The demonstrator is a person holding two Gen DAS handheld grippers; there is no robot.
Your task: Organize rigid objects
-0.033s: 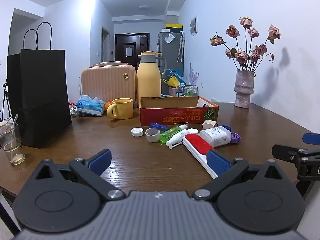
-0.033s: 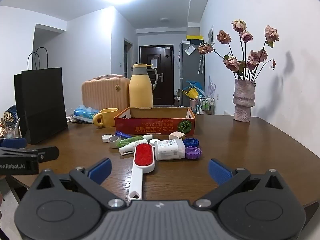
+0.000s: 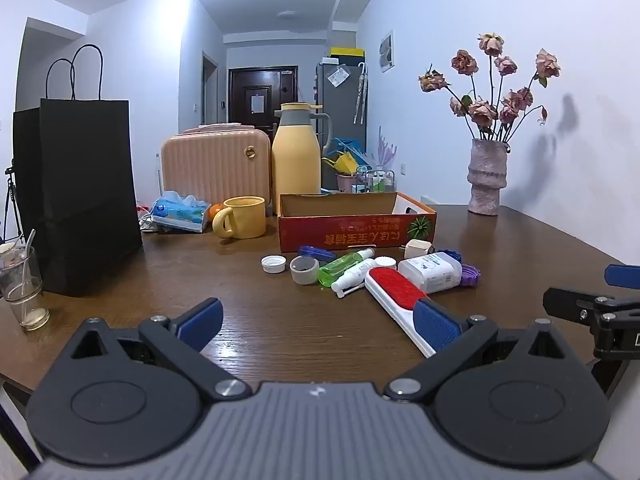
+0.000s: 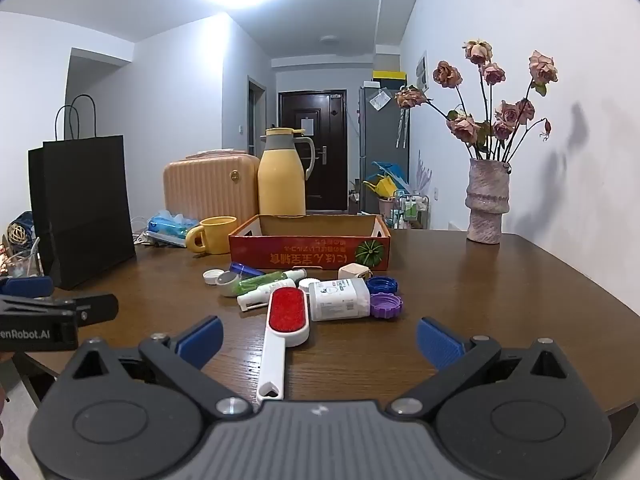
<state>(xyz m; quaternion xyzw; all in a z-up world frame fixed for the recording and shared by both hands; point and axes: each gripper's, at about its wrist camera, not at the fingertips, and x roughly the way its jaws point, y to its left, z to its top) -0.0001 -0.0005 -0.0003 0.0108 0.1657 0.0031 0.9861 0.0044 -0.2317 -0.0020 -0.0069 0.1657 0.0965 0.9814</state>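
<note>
Likely light, stiff and slick plastic, the lint brush [image 4: 285,320] on the tabletop [image 4: 500,304] is best gripped across its narrow white handle, with both grippers' jaws fully spread and empty.

**What I count on the table**

From my seat I count one red cardboard box [image 4: 309,254], one lint brush [image 4: 285,327], one white bottle [image 4: 339,299], one green bottle [image 3: 345,262], one white tube [image 4: 260,295], two scalloped lids, blue [image 4: 383,284] and purple [image 4: 386,305], one yellow mug [image 3: 241,217], one vase [image 3: 486,176].
</note>
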